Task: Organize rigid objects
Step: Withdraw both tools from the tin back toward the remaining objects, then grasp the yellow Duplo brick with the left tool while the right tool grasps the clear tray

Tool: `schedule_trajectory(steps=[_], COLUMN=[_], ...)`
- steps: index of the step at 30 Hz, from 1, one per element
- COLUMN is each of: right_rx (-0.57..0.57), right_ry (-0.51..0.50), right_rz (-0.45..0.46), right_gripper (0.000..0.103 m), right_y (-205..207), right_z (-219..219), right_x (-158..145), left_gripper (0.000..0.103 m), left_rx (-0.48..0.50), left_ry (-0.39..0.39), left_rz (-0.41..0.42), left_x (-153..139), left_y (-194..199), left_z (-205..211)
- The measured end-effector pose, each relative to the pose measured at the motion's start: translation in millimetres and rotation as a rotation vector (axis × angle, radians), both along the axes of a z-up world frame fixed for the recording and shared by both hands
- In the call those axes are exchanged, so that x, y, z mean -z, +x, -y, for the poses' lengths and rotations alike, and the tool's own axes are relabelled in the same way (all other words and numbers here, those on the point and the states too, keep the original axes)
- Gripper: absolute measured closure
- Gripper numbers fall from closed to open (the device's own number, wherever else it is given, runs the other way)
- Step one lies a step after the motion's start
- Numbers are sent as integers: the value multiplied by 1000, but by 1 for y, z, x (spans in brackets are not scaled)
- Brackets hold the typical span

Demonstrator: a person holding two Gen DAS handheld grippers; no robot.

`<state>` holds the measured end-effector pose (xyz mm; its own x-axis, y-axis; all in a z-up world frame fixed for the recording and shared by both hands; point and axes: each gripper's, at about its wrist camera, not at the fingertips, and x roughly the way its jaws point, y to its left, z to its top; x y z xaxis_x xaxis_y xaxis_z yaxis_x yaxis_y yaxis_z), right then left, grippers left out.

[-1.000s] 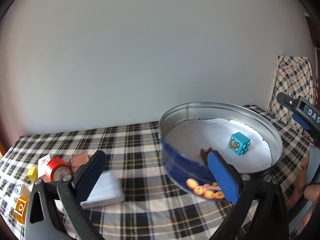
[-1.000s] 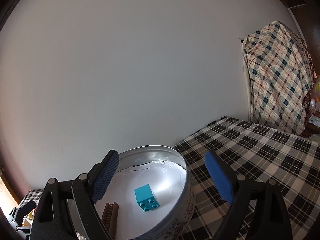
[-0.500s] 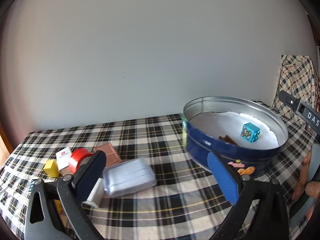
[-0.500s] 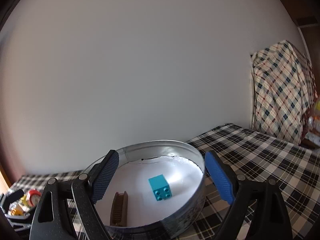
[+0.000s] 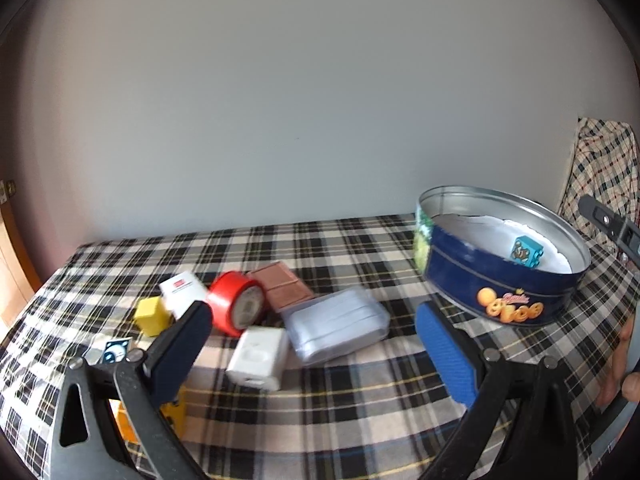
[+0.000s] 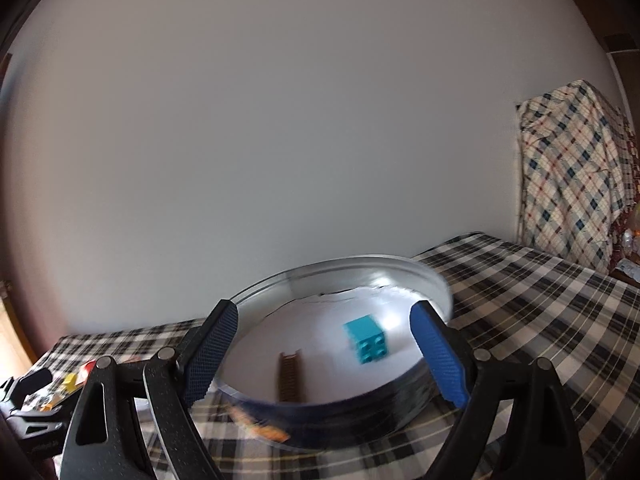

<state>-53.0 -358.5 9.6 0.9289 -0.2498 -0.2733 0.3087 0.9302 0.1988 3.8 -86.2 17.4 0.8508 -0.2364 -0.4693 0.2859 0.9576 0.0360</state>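
**Both grippers empty, next pick pending**

Left to right in the left wrist view: yellow block (image 5: 150, 315), white box (image 5: 184, 289), red tape (image 5: 237, 309), brown tile (image 5: 282, 286), white charger (image 5: 259, 358), clear case (image 5: 335, 325), all clustered on the plaid surface (image 5: 340, 400). An orange block (image 5: 126, 426) sits behind the near finger. Well right of the pile stands the blue tin (image 5: 500, 282), holding a teal brick (image 5: 528, 253); the right wrist view also shows a brown comb-like piece (image 6: 289, 376) in there.

Left gripper (image 5: 310, 356) is wide, nothing between its jaws, aimed over the pile. Right gripper (image 6: 326, 354) is wide too, empty, facing the tin.

Step, as I read it: between drops, lining up the next pick. Next move calls for lowering the left gripper onto one loose item, probably the charger or case since they're nearest, closing, then carrying it to the tin. Items touch, so a neighbour could get nudged.
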Motion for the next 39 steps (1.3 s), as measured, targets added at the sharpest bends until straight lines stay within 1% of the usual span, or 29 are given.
schedule_trajectory(steps=[6, 12, 16, 19, 23, 25, 27, 29, 30, 32, 34, 35, 36, 37, 39], right_rx=[-85, -166, -217, -258, -306, -318, -325, -330, -335, -340, -338, -336, -333, -332, -334], right_ry=[18, 6, 12, -7, -18, -19, -14, -4, 4, 26, 50, 65, 77, 90, 113], right_rz=[-35, -74, -145, -194, -264, -292, -314, -335, -343, -352, -356, -361, -368, -378, -395], right_gripper=[13, 13, 13, 13, 13, 13, 13, 13, 13, 13, 13, 13, 13, 13, 13], right_y=[4, 12, 26, 38, 54, 60, 64, 66, 67, 69, 70, 71, 73, 75, 77], right_z=[-41, -86, -113, -128, -144, -149, -149, -150, -149, -146, -142, -139, -138, -136, -134], right_x=[4, 7, 13, 16, 23, 26, 29, 31, 32, 34, 36, 38, 39, 41, 44], left_gripper=[0, 0, 0, 1, 7, 8, 16, 28, 31, 44, 50, 61, 67, 70, 72], left_rx=[-41, -92, -116, -137, -154, -158, -158, -155, -153, -141, -133, -121, -111, -106, -99], left_ry=[-9, -55, -107, -139, -166, -170, -180, -186, -188, -203, -210, -216, -218, -219, -221], left_rz=[-50, -105, -162, -214, -285, -314, -343, -376, -392, -419, -425, -428, -434, -436, -439], left_x=[3, 8, 13, 19, 28, 31, 35, 40, 42, 46, 47, 47, 48, 48, 48], left_y=[4, 6, 9, 13, 21, 24, 27, 30, 32, 35, 35, 35, 36, 36, 36], left_z=[-31, -72, -94, -108, -119, -121, -124, -125, -126, -128, -128, -127, -127, -126, -125])
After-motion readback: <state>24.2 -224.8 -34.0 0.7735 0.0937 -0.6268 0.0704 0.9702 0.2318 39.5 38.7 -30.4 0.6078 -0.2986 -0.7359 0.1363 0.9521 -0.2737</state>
